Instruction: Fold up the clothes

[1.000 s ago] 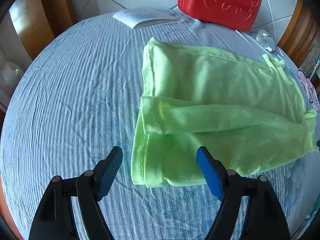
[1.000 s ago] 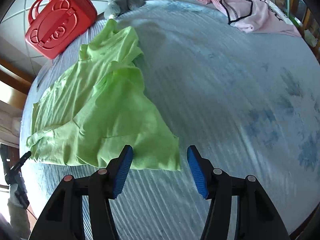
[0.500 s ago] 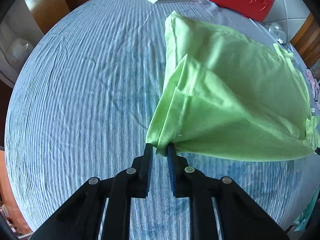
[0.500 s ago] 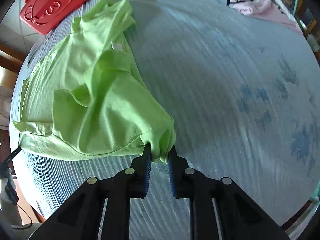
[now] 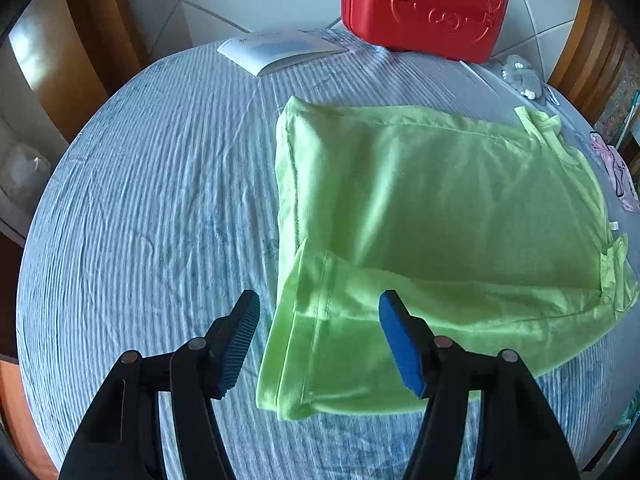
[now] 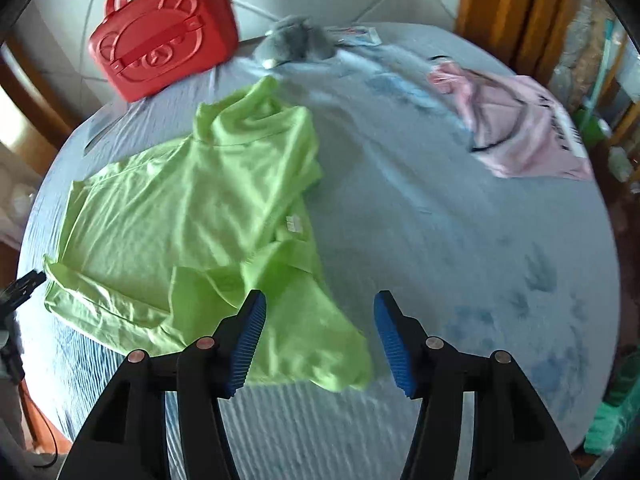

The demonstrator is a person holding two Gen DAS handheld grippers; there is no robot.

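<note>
The right wrist view is smeared with motion blur, so the far edge of the table (image 6: 460, 240) and the grey lump (image 6: 294, 42) beside the red case (image 6: 164, 32) are hard to make out; whether that lump is a toy or cloth cannot be told. The pink garment (image 6: 516, 128) on the far right is cut by the lens edge in the left wrist view, where only a sliver shows. In both views the gripper arms hide the near strip of the striped blue tablecloth (image 5: 152, 200).

The green shirt (image 5: 432, 216) lies on the cloth, partly folded, with one long side turned over onto the body. Its long axis runs across the left wrist view, hem toward the left, neck and sleeves toward the right. In the right wrist view its near corner (image 6: 320, 352) lies crumpled.

The left gripper (image 5: 320, 340) is spread wide, holding nothing, over the hem corner. The right gripper (image 6: 320, 340) is likewise wide apart and empty, above the crumpled corner. A white booklet (image 5: 280, 46) lies near the case.
</note>
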